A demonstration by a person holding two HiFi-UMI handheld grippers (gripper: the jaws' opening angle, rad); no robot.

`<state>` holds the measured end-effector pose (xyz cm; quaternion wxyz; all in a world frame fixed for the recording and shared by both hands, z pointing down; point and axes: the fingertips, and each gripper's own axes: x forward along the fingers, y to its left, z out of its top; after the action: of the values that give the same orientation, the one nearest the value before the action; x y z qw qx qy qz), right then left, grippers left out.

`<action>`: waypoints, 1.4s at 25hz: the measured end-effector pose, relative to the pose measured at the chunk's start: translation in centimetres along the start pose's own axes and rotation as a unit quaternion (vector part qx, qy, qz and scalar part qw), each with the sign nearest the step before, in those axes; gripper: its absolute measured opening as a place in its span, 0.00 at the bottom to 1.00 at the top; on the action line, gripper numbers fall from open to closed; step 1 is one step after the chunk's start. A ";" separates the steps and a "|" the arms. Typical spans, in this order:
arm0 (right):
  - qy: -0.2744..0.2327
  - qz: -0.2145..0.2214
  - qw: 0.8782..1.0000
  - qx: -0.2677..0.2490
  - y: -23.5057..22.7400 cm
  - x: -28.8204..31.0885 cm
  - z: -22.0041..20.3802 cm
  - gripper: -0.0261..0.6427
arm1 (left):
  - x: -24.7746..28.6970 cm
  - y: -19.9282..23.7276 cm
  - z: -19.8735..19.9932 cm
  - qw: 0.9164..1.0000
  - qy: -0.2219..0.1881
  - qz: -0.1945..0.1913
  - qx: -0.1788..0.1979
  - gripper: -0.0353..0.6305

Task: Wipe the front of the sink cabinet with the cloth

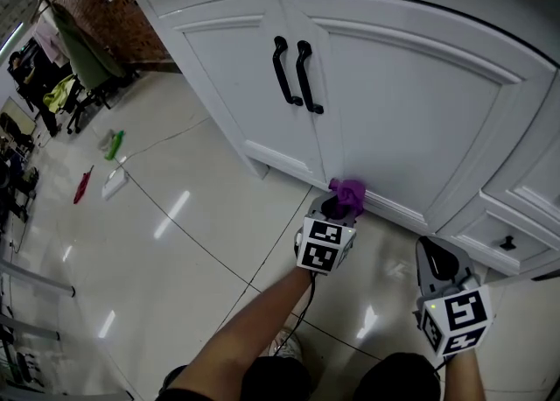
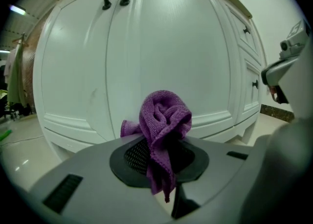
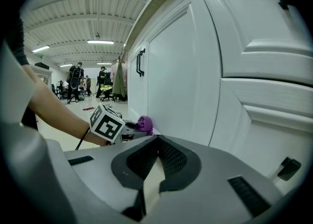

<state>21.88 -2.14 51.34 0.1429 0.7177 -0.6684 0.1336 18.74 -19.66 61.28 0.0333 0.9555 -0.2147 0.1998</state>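
Head view: left gripper clamps purple cloth beside closed cabinet; right gripper closed, empty.

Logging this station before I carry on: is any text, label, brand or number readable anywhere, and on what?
No readable text in any view.
On the left gripper and right gripper: black-and-white square marker patterns only, no letters or digits.
Sink cabinet and cloth: no print.
Small things on the floor: too small to read.
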 end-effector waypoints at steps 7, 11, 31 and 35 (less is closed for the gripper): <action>0.003 0.003 1.000 -0.001 0.7 1.3 0.1 0.04 | -0.5 3.9 0.4 1.000 -0.003 0.022 0.012 0.16; 0.003 0.007 1.000 -0.005 1.0 1.8 0.5 0.04 | -0.7 4.4 0.4 1.000 0.003 0.025 0.009 0.16; -0.047 0.071 0.995 -0.050 6.3 2.9 8.6 0.04 | -9.9 8.0 7.8 0.998 -0.039 0.030 0.034 0.16; -0.044 0.077 0.994 -0.060 8.0 2.3 14.1 0.04 | -13.6 8.2 12.5 0.994 -0.050 0.015 0.092 0.16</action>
<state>14.11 -10.21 39.45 0.1457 0.6593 -0.7342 0.0718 8.59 -23.50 44.24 -0.0686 0.9598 -0.2114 0.1714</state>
